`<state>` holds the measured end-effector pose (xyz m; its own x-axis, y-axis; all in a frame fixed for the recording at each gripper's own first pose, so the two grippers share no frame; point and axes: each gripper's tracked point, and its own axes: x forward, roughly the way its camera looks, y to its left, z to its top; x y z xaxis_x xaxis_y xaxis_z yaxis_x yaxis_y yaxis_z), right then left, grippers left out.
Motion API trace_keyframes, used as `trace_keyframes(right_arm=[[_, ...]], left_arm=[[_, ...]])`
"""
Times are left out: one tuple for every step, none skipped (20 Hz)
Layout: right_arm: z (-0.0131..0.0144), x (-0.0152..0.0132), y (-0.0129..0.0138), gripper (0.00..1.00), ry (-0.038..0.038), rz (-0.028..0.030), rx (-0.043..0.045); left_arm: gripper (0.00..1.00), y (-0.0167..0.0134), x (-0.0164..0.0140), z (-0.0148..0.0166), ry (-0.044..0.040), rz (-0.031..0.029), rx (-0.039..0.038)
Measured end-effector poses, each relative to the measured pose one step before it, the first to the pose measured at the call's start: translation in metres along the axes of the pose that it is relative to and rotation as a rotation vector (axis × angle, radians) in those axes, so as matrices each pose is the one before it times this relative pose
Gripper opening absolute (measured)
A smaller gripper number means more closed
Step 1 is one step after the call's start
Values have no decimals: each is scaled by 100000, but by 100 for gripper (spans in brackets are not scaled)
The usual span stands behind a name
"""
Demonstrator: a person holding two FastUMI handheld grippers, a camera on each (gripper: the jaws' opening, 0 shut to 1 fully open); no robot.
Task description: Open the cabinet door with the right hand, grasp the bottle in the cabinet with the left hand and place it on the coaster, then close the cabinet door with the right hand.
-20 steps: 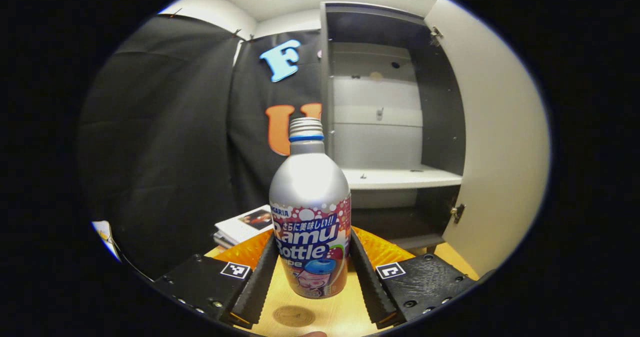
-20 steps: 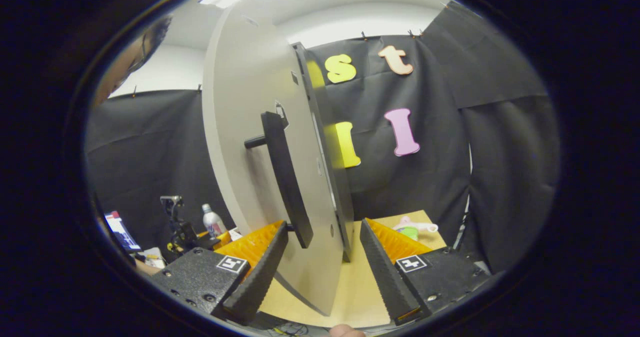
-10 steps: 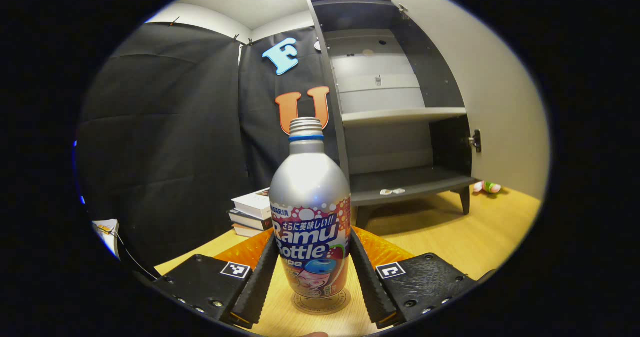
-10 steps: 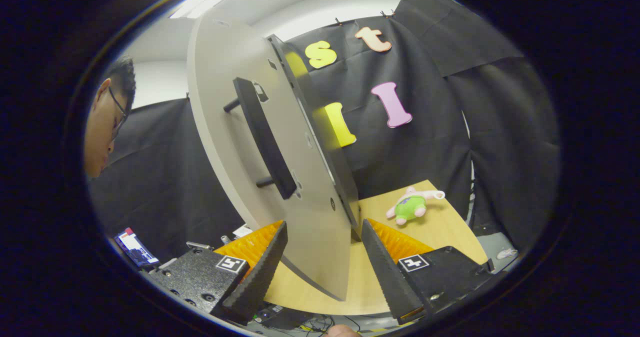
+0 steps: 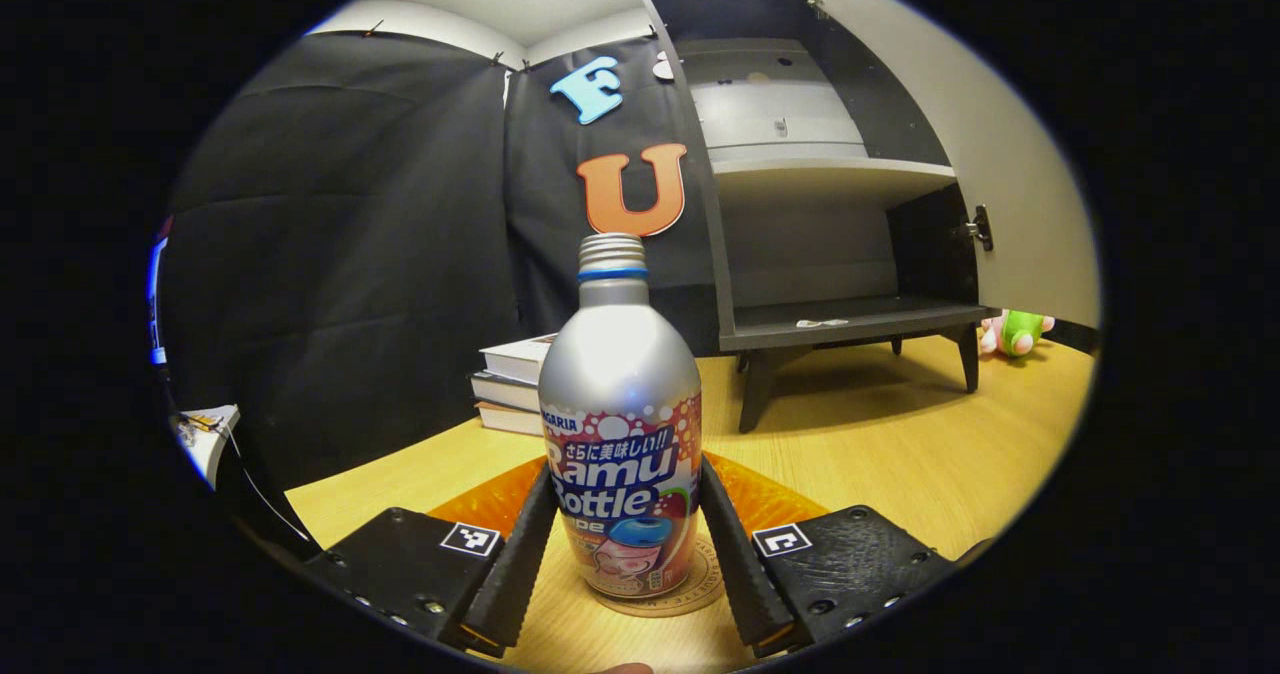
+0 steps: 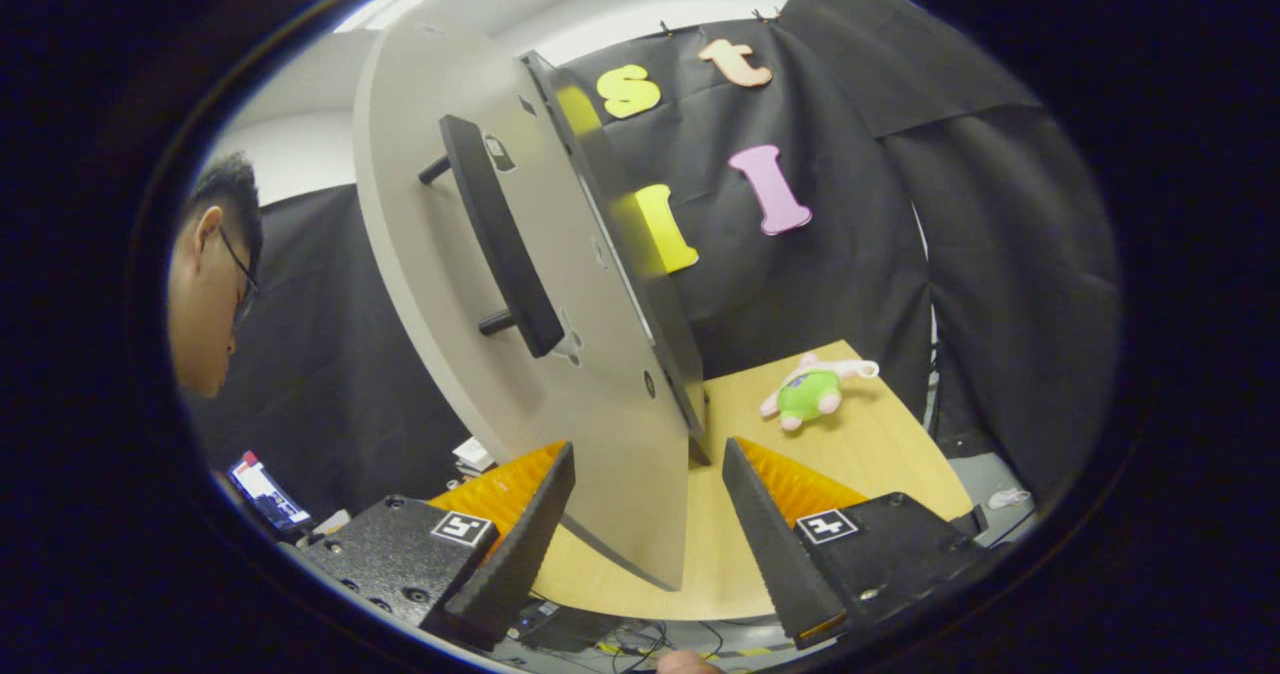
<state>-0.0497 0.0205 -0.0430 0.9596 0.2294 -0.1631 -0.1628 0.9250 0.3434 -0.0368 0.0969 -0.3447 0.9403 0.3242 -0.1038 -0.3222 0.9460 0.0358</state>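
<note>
Between the two fingers of my left gripper (image 5: 623,554) stands the silver aluminium bottle with its colourful printed wrap and threaded neck (image 5: 620,434), upright, both fingers pressed against its lower sides so it is firmly held. Its base looks to be resting on, or just above, the round tan coaster (image 5: 700,586) on the light wooden table (image 5: 900,444); only an arc of the coaster peeks out to the right of the bottle, so I judge the bottle may sit a little off-centre. If I let go while it hangs slightly above or half off the edge, it could rock and tip, being tall and narrow. Opening unevenly could also drag it sideways off the disc. Beyond it the dark grey cabinet with pale shelves (image 5: 800,204) stands open and emptied, a stack of books (image 5: 512,386) to its left and a green and pink plush toy (image 5: 1015,332) to its right. My right gripper (image 6: 645,524) is spread wide and holds nothing; the lower corner of the pale grey cabinet door (image 6: 560,374) lies between its fingers, though I cannot tell whether either touches it. The black bar handle (image 6: 500,239) sits higher up, so pushing the door from this low corner might make it swing fast and slam, jolting the table and the freshly set bottle.
</note>
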Motion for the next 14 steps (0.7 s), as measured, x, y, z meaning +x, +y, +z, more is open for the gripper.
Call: trace_keyframes(right_arm=[[35, -1, -21, 96, -190, -590, 155], [93, -55, -47, 94, -592, -749, -510], [60, -39, 69, 96, -299, -535, -434], [-89, -34, 182, 94, 205, -76, -219], [36, 5, 278, 94, 340, 247, -457], [-2, 3, 212, 96, 55, -51, -816], [222, 67, -24, 96, -400, -547, -654], [227, -48, -37, 96, -560, -102, -628], [116, -73, -54, 94, -183, -242, -849], [-108, -94, -14, 94, 318, -269, -944], [-94, -150, -18, 96, 473, -6, -798], [-131, -180, -153, 96, 455, -226, -808], [5, -217, -81, 96, 280, -199, -1034], [-38, -308, 37, 96, 86, 145, -1283]], left_arm=[[87, -301, -348, 540, -960, -512, -1849], [89, -270, 268, -2, 114, -655, -831], [81, 74, -433, -506, 1101, -94, 196], [76, 28, -71, 284, -615, -240, 254], [100, -82, -384, 562, -1430, -751, 351], [96, -360, -514, 434, -743, -1129, 579], [96, -373, -318, 237, 115, -1249, 446], [97, -74, -352, 208, 772, -1185, 509], [98, 115, -723, 382, 746, -416, 688], [96, 96, -768, 445, 1021, -365, 263], [96, -65, -886, 699, 669, -1132, 562], [96, 205, -954, 941, 150, 131, 785], [96, 406, -1054, 931, 715, 32, 36], [96, 104, -1143, 1035, 886, -565, -814]])
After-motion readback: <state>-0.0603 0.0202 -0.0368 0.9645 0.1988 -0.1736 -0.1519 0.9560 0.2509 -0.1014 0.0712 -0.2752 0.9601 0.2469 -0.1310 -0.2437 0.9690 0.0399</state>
